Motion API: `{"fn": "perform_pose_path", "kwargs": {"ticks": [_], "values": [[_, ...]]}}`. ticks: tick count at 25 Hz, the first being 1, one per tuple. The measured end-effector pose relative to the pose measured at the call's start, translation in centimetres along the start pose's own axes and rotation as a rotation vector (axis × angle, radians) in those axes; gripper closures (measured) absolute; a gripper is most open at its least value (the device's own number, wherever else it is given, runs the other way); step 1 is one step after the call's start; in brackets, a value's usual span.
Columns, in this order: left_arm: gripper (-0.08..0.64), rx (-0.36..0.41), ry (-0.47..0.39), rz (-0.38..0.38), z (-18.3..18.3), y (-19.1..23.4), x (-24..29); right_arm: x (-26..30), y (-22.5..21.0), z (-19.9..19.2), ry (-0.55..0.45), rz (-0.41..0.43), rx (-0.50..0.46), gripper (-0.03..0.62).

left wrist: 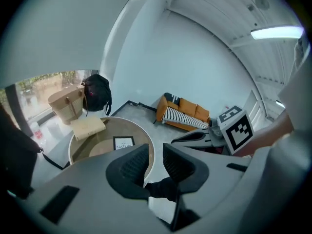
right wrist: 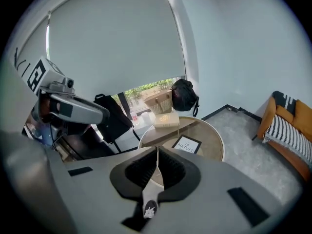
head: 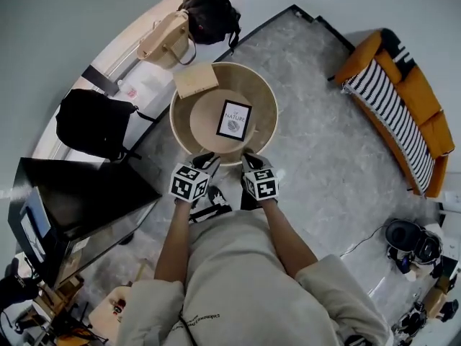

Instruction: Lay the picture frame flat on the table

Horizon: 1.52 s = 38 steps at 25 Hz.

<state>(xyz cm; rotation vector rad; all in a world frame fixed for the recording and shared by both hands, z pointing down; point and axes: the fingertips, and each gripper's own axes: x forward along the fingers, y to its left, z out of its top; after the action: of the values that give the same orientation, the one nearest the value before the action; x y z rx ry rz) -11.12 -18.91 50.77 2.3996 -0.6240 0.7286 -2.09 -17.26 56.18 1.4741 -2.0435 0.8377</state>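
Note:
The picture frame (head: 234, 120), black-edged with a white print, lies flat on the round wooden table (head: 271, 107), right of centre. It also shows as the frame (left wrist: 124, 143) in the left gripper view and as the frame (right wrist: 187, 144) in the right gripper view. Both grippers hover side by side at the table's near rim, short of the frame. My left gripper (head: 208, 161) is open with a narrow empty gap between its pads. My right gripper (head: 251, 159) is shut on nothing, pads pressed together.
A tan flat box (head: 196, 79) lies on the table's far left edge. Beyond it stand a beige tote bag (head: 164, 38) and a black backpack (head: 210, 16). A black chair (head: 94, 121) and dark desk (head: 79, 193) are at left, an orange sofa (head: 403, 99) at right.

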Motion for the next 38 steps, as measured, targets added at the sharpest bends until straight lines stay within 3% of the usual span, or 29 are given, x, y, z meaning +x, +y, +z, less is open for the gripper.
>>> {"fn": "perform_pose_path", "kwargs": {"ticks": [3,8,12,15,19,25,32,38], "values": [[0.459,0.028,-0.032,0.019,0.5,-0.1,-0.4,0.2,-0.6,0.4,-0.005,-0.025,-0.005,0.557],[0.47,0.073,-0.041,-0.043,0.7,-0.4,-1.1,-0.1,0.0,1.7,-0.027,-0.034,-0.039,0.557],[0.518,0.045,-0.079,-0.042,1.0,0.1,-1.8,0.1,0.3,1.7,-0.037,0.004,0.017,0.557],[0.537,0.043,-0.053,-0.037,0.4,-0.1,-1.9,0.0,0.1,2.0,-0.042,-0.001,0.021,0.557],[0.54,0.02,-0.054,-0.044,0.4,-0.6,-2.0,-0.4,0.4,2.4,-0.062,0.0,0.003,0.557],[0.538,0.005,-0.079,-0.043,0.7,-1.3,-2.0,-1.0,0.7,1.8,-0.085,0.044,0.059,0.558],[0.538,-0.008,-0.08,-0.047,0.1,-2.2,-1.9,-1.9,0.4,0.6,-0.076,0.035,0.076,0.558],[0.538,-0.03,-0.084,0.02,-0.7,-0.8,-2.4,-2.3,-0.2,1.1,-0.101,-0.007,0.069,0.558]]}}
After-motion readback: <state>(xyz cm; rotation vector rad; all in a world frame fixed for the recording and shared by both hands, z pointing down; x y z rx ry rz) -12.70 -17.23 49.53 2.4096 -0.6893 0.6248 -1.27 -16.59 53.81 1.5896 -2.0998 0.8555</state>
